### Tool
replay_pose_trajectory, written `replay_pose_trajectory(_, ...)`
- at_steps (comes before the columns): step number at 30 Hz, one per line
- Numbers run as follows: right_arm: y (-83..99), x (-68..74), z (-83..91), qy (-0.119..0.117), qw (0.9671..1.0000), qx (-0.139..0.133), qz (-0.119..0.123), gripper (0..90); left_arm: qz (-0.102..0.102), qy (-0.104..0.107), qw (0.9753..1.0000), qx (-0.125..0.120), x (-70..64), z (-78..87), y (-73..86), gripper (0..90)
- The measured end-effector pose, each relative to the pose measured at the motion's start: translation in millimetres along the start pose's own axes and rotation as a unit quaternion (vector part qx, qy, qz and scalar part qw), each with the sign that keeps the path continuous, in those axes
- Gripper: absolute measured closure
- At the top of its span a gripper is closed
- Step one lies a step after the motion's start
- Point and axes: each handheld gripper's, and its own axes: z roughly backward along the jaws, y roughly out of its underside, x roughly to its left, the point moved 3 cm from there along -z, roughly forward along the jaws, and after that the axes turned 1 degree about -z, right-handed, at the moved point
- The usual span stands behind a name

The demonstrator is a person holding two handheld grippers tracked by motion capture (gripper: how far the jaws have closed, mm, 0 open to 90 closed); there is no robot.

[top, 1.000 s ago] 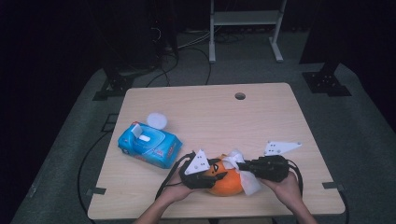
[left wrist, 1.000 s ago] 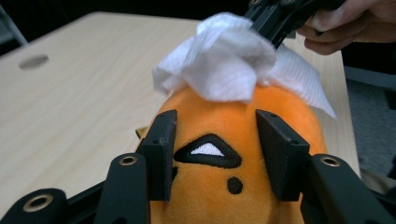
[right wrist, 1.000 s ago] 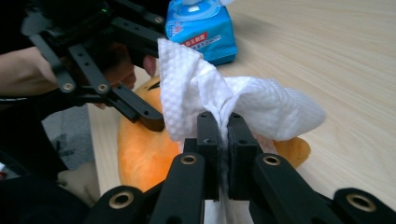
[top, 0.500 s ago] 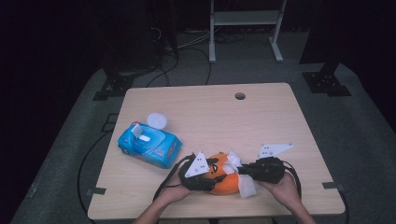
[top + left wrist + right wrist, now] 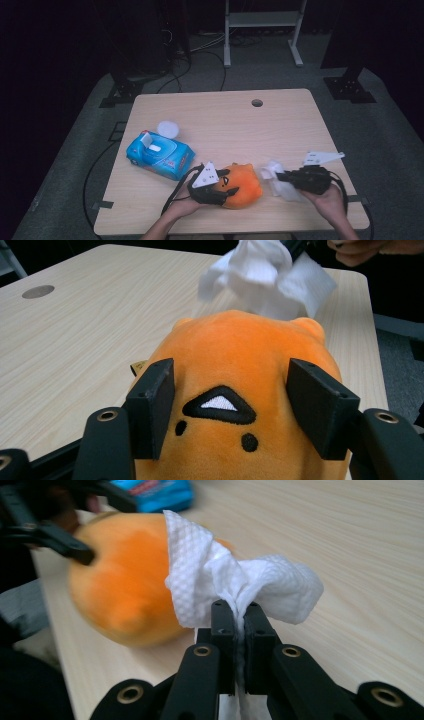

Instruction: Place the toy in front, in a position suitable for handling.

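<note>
Jaws: left gripper clamps orange plush; right gripper pinches white wipe.

Bare pale wooden table lies open beyond the orange plush toy; a blue wet-wipe pack and round white lid block the left.

Pale wooden table — orange plush, blue wipes pack, white lid

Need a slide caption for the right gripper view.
Right gripper clamps a white wipe beside the orange plush toy on the wooden table.
</note>
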Motion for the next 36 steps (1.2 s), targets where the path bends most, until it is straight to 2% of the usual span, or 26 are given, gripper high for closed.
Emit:
replay_pose_trajectory(1,5.9,-8.8,9.7,0.016,0.9998,-0.001,-0.012,85.2,0.000,0.000,1.0000,0.000,-0.3,-0.4,-0.2,35.7)
replay_pose_trajectory(2,5.9,-8.8,9.7,0.016,0.9998,-0.001,-0.012,85.2,0.000,0.000,1.0000,0.000,-0.3,-0.4,-0.2,35.2)
replay_pose_trajectory(3,10.9,-15.7,16.9,0.028,0.9995,-0.002,-0.015,85.1,0.000,0.001,1.0000,0.000,-0.5,-0.8,-0.5,35.2)
replay_pose_trajectory(4,22.4,-29.1,30.5,0.054,0.9981,0.001,-0.028,84.8,0.001,0.001,1.0000,-0.001,-0.3,-1.3,-0.7,34.6)
replay_pose_trajectory(8,39.7,-47.0,41.5,0.083,0.9953,0.009,-0.049,82.8,0.003,0.002,1.0000,-0.002,0.4,-1.1,-0.8,33.4)
replay_pose_trajectory(9,43.2,-50.1,42.6,0.082,0.9950,0.007,-0.057,82.3,0.003,0.002,1.0000,-0.002,0.5,-0.9,-0.7,33.2)
replay_pose_trajectory(11,47.9,-54.1,43.0,0.094,0.9937,0.015,-0.060,77.6,0.003,0.003,1.0000,-0.002,0.8,-0.2,-0.7,32.1)
replay_pose_trajectory(13,49.5,-56.1,42.5,0.104,0.9924,0.015,-0.064,65.3,0.003,0.003,1.0000,-0.001,1.2,1.1,-1.1,29.7)
replay_pose_trajectory(17,47.5,-55.4,45.8,0.105,0.9919,-0.003,-0.072,58.6,0.004,-0.001,1.0000,-0.003,3.1,5.0,-4.3,22.5)
replay_pose_trajectory(19,45.3,-52.6,48.2,0.097,0.9927,-0.017,-0.069,57.9,0.007,-0.002,1.0000,-0.006,3.8,5.9,-6.1,20.7)
replay_pose_trajectory(23,42.2,-45.5,45.3,0.083,0.9945,-0.022,-0.060,54.9,0.010,0.000,0.9999,-0.001,3.8,4.4,-7.2,17.5)
replay_pose_trajectory(28,33.6,-29.0,33.1,0.048,0.9978,-0.029,-0.035,50.5,0.013,-0.001,0.9999,0.002,4.3,3.5,-8.9,14.3)
replay_pose_trajectory(32,25.5,-12.2,18.5,0.028,0.9995,-0.016,-0.005,47.1,0.014,-0.005,0.9999,0.002,5.8,3.7,-10.2,14.6)
replay_pose_trajectory(34,22.8,-5.8,12.6,0.017,0.9998,-0.013,0.005,46.6,0.016,-0.006,0.9998,0.003,6.8,3.1,-9.6,19.7)
replay_pose_trajectory(36,20.8,-0.5,8.2,0.007,0.9998,-0.013,0.011,45.8,0.021,-0.004,0.9998,0.002,8.2,2.2,-10.4,19.9)
